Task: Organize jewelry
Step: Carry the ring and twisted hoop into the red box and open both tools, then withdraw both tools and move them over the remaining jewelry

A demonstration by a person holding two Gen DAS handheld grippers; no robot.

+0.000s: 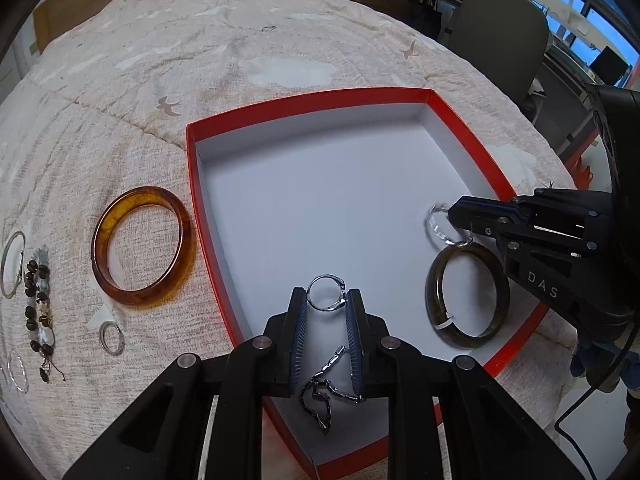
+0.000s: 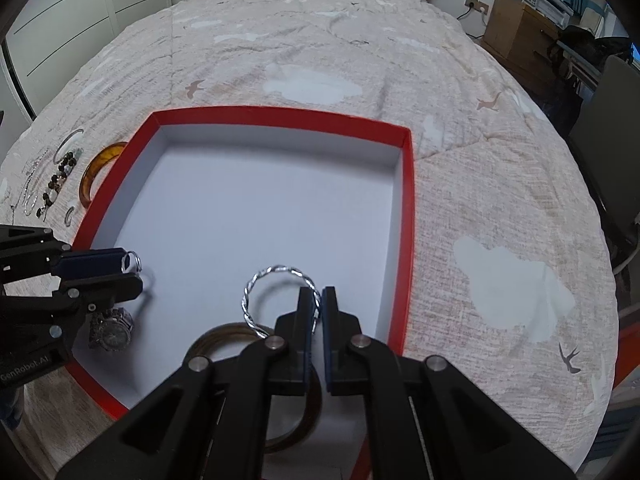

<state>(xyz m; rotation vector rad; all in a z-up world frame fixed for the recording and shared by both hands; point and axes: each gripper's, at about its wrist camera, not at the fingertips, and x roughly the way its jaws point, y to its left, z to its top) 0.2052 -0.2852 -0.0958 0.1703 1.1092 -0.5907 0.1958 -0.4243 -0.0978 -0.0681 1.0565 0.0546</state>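
Far left on the bedspread (image 1: 248, 40), the loose pieces waited: a thin silver hoop (image 1: 11, 264), a dark beaded bracelet (image 1: 38, 312), a small silver ring (image 1: 111, 338) and the big amber bangle (image 1: 140, 250), all outside the red box (image 1: 192, 208). The left wrist view laid these out plainly; the right wrist view only caught them small and squeezed at its left edge, the amber bangle half hidden behind the box wall.

Over the box's near edge, the left gripper (image 1: 328, 296) pinched a silver ring (image 1: 326, 293) between its blue pads, jaws narrowed onto the band. Below it a dark link chain (image 1: 320, 396) showed between the fingers; whether it hung or lay on the box floor could not be told from there. The right wrist view answered a little: a wristwatch (image 2: 114, 330) lay on the white floor just under that gripper, its face hidden from the left camera.

Further right, a dark green bangle (image 1: 468, 296) lay flat inside the box near its right wall, whole in the left view but mostly covered by fingers in the right one.

Rightmost, the right gripper (image 2: 318, 300) was pressed almost together on a twisted silver hoop (image 2: 276, 292), clamping its wire rim so the hoop stood up over the green bangle. The twist showed crisply only in the right view; in the left it was a pale blur.
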